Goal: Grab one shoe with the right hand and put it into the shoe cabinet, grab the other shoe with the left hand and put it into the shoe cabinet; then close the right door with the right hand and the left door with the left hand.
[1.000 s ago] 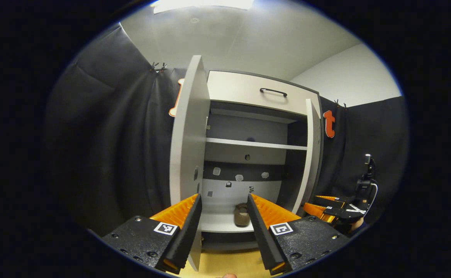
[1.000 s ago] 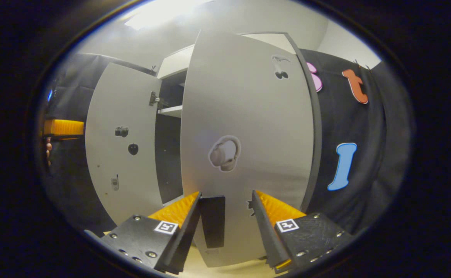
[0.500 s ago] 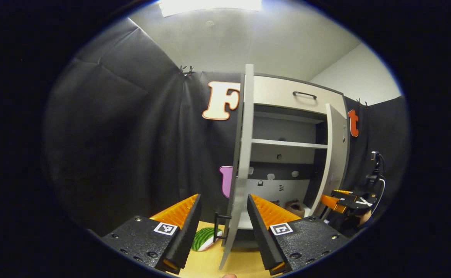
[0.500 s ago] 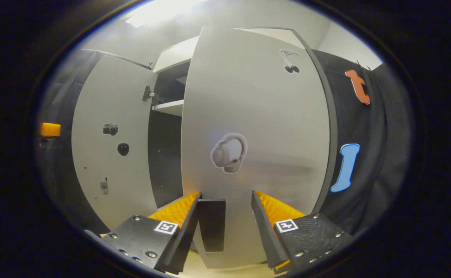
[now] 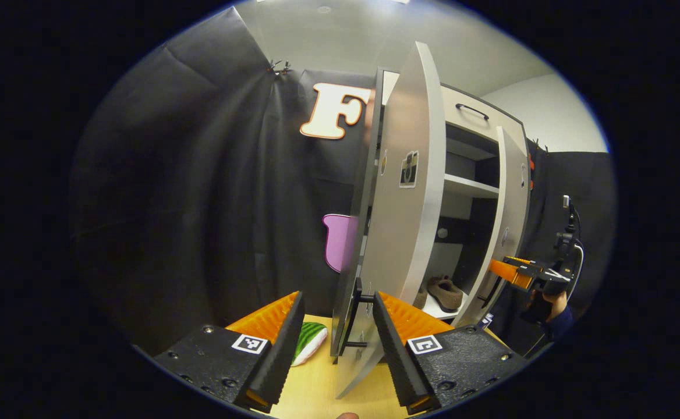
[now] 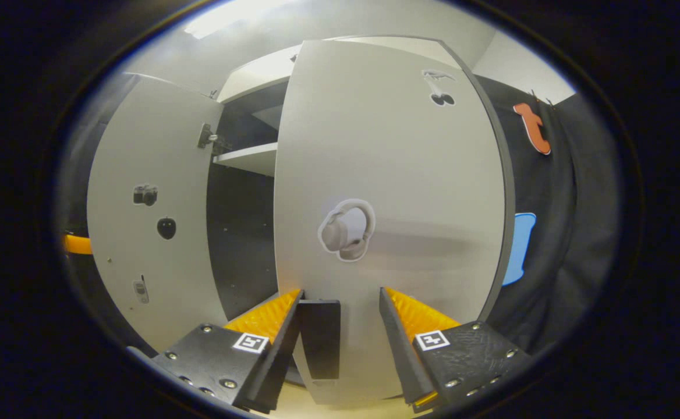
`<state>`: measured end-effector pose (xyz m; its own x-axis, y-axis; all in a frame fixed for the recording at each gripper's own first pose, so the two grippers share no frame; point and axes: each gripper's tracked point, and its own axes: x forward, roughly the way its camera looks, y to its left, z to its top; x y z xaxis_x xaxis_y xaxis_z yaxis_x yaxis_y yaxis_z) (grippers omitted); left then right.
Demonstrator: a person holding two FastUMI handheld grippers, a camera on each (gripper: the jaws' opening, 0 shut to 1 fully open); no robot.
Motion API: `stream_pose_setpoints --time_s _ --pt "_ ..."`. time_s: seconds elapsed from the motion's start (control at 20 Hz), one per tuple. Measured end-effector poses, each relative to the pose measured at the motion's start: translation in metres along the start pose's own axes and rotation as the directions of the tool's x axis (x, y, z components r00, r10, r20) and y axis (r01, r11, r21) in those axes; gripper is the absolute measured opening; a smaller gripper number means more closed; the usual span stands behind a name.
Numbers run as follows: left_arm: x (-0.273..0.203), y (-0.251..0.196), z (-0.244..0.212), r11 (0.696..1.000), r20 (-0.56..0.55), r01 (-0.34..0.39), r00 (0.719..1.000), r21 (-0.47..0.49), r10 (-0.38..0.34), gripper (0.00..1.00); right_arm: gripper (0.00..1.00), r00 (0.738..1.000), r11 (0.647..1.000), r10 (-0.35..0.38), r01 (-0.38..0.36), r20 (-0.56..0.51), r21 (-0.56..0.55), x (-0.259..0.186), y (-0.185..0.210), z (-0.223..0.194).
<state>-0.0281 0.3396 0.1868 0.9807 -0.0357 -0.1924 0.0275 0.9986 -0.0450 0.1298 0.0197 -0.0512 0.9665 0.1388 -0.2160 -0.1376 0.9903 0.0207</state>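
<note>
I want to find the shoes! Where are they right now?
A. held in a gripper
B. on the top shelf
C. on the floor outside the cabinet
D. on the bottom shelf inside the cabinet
D: in the left gripper view the brown shoes sit on the bottom shelf inside the cabinet, between its two half-open doors.

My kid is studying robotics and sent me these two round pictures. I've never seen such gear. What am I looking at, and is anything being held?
No robot here: a person holds a two-finger gripper in each hand, each carrying a fisheye camera. The left gripper view looks past the left gripper, whose open jaws straddle the left door's handle. A shoe sits inside the shoe cabinet. The right gripper view looks past the right gripper at the right door, with that door's handle between its open jaws. A green striped item lies on the wooden surface. Nothing is gripped.
</note>
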Motion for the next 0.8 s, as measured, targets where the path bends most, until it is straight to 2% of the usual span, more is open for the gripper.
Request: stream_pose_setpoints --time_s 0.05,0.15,0.35,0.4,0.8 --pt "0.003 0.0 -0.002 1.0 -0.004 0.02 1.0 0.0 -0.02 0.73 0.77 1.0 1.0 -0.009 0.009 -0.001 0.0 0.001 0.0 0.0" --pt "0.012 -0.005 -0.002 0.997 -0.007 0.074 0.997 -0.018 -0.075 0.73 0.77 1.0 1.0 -0.024 0.024 -0.004 -0.001 0.002 0.0 -0.001" --pt "0.025 -0.014 0.005 0.992 -0.004 0.126 0.992 -0.021 -0.126 0.69 0.79 0.999 0.999 -0.043 0.043 -0.018 -0.014 0.001 0.001 -0.007" --pt "0.025 -0.018 0.003 0.99 -0.004 0.141 0.99 -0.019 -0.141 0.73 0.77 0.999 0.999 -0.045 0.045 -0.019 -0.014 0.0 0.001 -0.008" --pt "0.039 -0.071 -0.001 0.962 -0.028 0.274 0.962 0.01 -0.273 0.71 0.75 0.999 0.999 -0.033 0.033 -0.004 -0.013 -0.014 0.003 -0.005"
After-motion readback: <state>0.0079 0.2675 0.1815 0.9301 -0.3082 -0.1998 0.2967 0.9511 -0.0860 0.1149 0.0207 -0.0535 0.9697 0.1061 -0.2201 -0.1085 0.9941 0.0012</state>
